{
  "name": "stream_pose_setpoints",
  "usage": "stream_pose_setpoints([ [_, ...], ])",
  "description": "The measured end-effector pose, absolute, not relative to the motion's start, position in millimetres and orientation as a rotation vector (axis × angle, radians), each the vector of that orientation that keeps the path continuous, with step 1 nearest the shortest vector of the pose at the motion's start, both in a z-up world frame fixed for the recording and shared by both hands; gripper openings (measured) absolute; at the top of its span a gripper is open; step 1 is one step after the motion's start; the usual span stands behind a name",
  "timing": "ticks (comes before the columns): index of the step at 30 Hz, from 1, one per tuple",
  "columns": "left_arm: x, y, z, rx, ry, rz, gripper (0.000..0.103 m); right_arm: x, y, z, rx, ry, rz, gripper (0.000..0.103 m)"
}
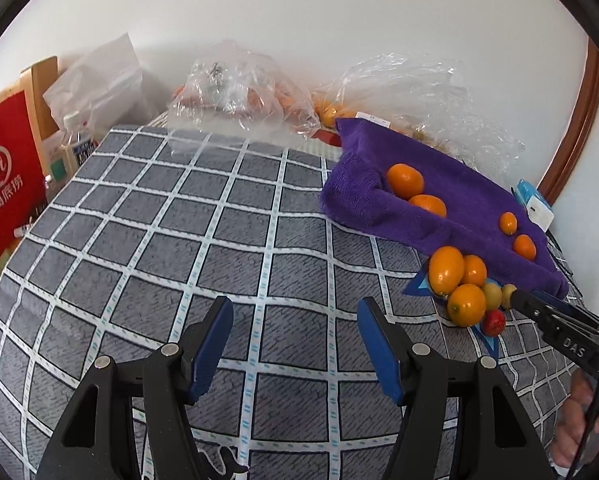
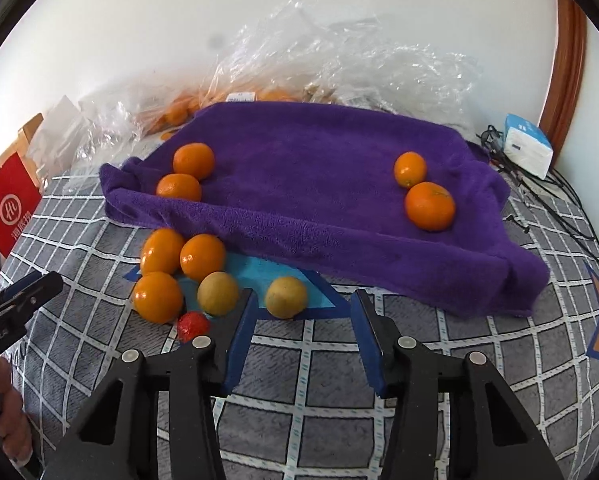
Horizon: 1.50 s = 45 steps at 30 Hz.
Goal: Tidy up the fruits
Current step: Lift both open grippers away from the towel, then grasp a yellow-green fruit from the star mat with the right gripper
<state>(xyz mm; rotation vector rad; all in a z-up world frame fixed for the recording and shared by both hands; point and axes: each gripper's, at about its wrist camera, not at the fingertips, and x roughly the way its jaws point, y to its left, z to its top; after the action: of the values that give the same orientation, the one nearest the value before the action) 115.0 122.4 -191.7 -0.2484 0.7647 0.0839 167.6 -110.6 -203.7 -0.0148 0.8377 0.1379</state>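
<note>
Home bedroom, checked bedspread, shopping bags, tissue pack by wall

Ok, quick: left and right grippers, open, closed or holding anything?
Left gripper: open, nothing between its jaws.
Right gripper: open, holding nothing, yellow-green fruit just ahead.

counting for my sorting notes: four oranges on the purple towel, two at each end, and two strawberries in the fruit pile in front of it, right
Not quite: the fruit pile holds only one strawberry, as the right wrist view shows. The rest stands: four oranges on the purple towel, two at each end.
</note>
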Motion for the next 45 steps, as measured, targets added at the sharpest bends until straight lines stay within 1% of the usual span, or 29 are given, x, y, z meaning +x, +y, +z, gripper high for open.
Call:
stream_pose_setpoints([
  [3,115,122,-193,-0.248,0.766,0.082,0.062,177,-109,-210,0.003,0.861,0.153,0.046],
  [4,114,122,-192,-0.252,0.766,0.081,0.062,180,-109,-212,0.004,0.867,0.151,0.043],
  [5,114,123,-193,-0.26,0.763,0.08,0.062,184,-109,-216,0.003,0.881,0.146,0.037],
  [7,113,126,-193,-0.281,0.756,0.076,0.062,185,-108,-219,-0.003,0.887,0.145,0.032],
  [8,113,128,-193,-0.295,0.752,0.078,0.061,183,-107,-218,-0.007,0.876,0.152,0.026],
  [9,112,131,-193,-0.312,0.748,0.08,0.057,182,-108,-218,-0.005,0.879,0.159,0.026],
  [11,112,136,-194,-0.344,0.743,0.087,0.055,177,-114,-215,-0.001,0.869,0.159,0.026],
  [16,112,135,-195,-0.354,0.738,0.075,0.055,157,-148,-209,-0.023,0.832,0.112,0.026],
  [21,116,121,-193,-0.28,0.766,0.037,0.055,150,-174,-220,-0.02,0.865,0.091,0.026],
  [29,118,115,-194,-0.227,0.79,0.033,0.055,150,-179,-224,0.011,0.845,0.111,0.026],
  [35,118,117,-192,-0.229,0.78,0.049,0.055,139,-189,-210,0.017,0.773,0.059,0.026],
  [41,125,75,-176,-0.16,0.807,-0.048,0.055,135,-200,-213,-0.034,0.762,0.015,0.026],
  [45,137,47,-177,-0.173,0.842,-0.102,0.055,136,-214,-217,0.057,0.782,0.052,0.026],
])
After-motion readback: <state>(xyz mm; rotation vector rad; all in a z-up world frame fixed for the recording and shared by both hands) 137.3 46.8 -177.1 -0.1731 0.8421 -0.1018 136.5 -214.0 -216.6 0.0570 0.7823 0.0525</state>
